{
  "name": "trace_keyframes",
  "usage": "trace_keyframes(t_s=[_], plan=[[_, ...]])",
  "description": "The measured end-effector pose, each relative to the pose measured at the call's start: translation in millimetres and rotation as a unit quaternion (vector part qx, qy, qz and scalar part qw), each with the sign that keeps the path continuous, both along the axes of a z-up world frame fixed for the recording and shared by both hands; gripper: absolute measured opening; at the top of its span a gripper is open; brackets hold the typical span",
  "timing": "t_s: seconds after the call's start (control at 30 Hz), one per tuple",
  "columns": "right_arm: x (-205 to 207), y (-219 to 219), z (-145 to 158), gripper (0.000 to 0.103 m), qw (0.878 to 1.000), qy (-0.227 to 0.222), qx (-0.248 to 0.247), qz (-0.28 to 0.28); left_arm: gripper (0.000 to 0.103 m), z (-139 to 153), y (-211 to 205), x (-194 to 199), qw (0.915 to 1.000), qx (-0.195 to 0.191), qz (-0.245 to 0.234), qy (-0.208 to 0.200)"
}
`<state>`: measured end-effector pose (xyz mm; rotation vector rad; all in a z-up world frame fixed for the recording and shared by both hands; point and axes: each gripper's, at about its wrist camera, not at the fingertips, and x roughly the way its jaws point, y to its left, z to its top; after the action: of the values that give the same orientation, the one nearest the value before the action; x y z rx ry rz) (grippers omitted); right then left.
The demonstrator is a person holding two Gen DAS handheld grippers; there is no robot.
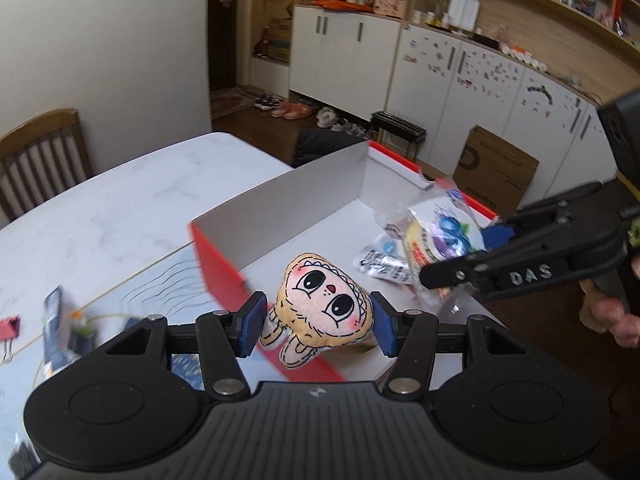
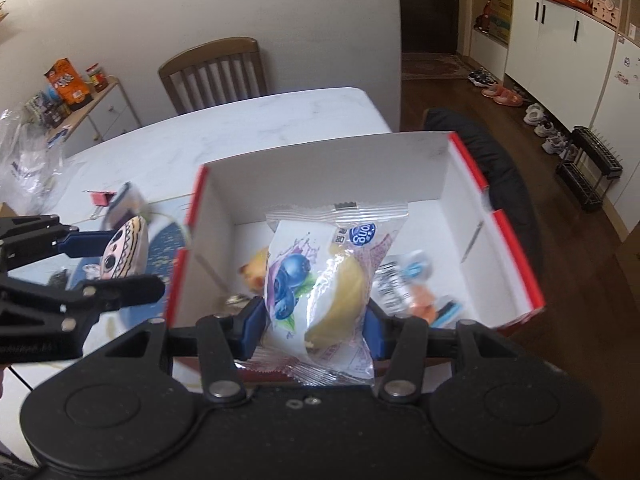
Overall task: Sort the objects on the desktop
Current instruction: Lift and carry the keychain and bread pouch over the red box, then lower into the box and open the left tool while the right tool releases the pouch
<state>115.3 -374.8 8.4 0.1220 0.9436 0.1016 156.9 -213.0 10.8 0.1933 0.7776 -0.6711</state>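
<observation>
Left gripper (image 1: pixel 318 322) is clamping doll (image 1: pixel 326 304) | right gripper (image 2: pixel 314 326) is clamping snack bag (image 2: pixel 320 280) over box (image 2: pixel 320 176) | some items are lying inside already | clip (image 2: pixel 100 198) is waiting on table (image 2: pixel 240 128)

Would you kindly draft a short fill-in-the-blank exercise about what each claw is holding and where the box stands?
1. The left claw grips a plush ____ with big black eyes.
2. The right claw grips a clear snack packet printed with ____.
3. The open box is white inside and ____ outside.
4. The box stands on a white ____, near a wooden chair.

Missing words: doll; blueberries; red; table
</observation>
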Motion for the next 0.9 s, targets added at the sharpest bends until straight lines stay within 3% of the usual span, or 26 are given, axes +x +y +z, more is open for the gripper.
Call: trace_keyframes(t_s=[0.33, 0.9], plan=[[31.2, -26.2, -21.6, 0.049, 0.999, 0.021, -0.022, 0.010, 0.055, -15.2, -56.6, 18.5, 0.9984, 0.041, -0.037, 0.012], [100.1, -43.8, -69.1, 0.049, 0.995, 0.084, -0.032, 0.051, 0.055, -53.0, -105.9, 57.4, 0.9900, 0.106, -0.078, 0.050]])
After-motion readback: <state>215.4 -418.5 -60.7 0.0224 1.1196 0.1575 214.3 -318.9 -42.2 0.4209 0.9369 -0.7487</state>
